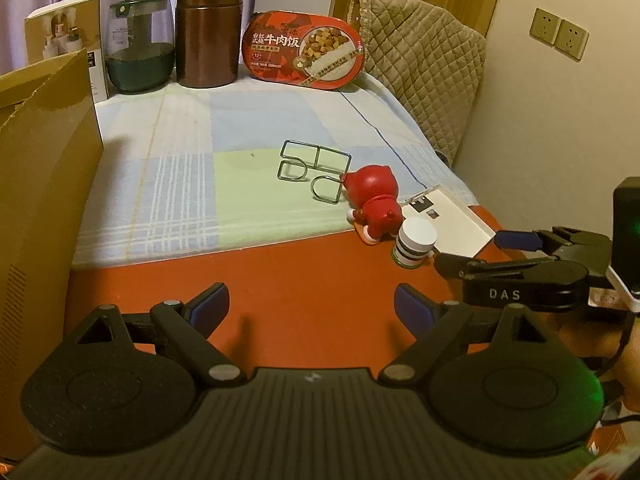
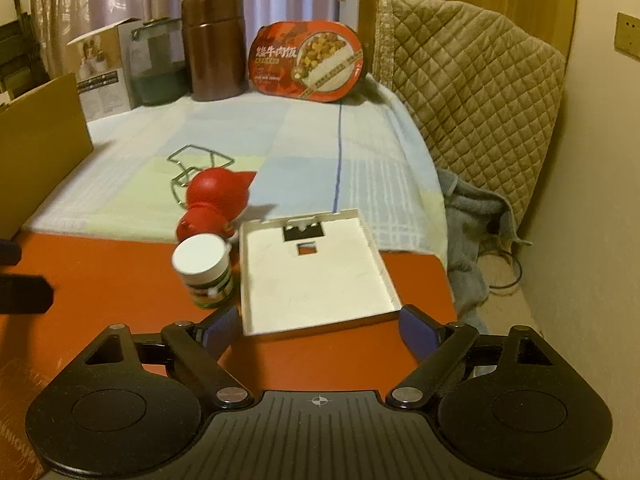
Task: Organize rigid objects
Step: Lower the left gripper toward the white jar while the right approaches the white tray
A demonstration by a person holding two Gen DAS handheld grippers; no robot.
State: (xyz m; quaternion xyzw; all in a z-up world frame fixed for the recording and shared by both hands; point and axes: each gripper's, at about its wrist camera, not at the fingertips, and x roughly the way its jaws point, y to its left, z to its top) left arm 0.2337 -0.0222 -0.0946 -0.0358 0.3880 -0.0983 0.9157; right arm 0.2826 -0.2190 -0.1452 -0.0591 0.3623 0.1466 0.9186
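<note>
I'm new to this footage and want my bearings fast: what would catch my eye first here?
The red figurine lying on its side at the cloth's near edge stands out, with a wire rack just behind it. A white-capped bottle stands beside a shallow white tray on the red table. At the back, a red meal box leans upright next to a brown canister; both grippers, left and right, are open and empty.

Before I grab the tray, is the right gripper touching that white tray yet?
Apart. In the right wrist view the open right gripper straddles the white tray's near edge, with red table visible between each finger and the tray.
</note>
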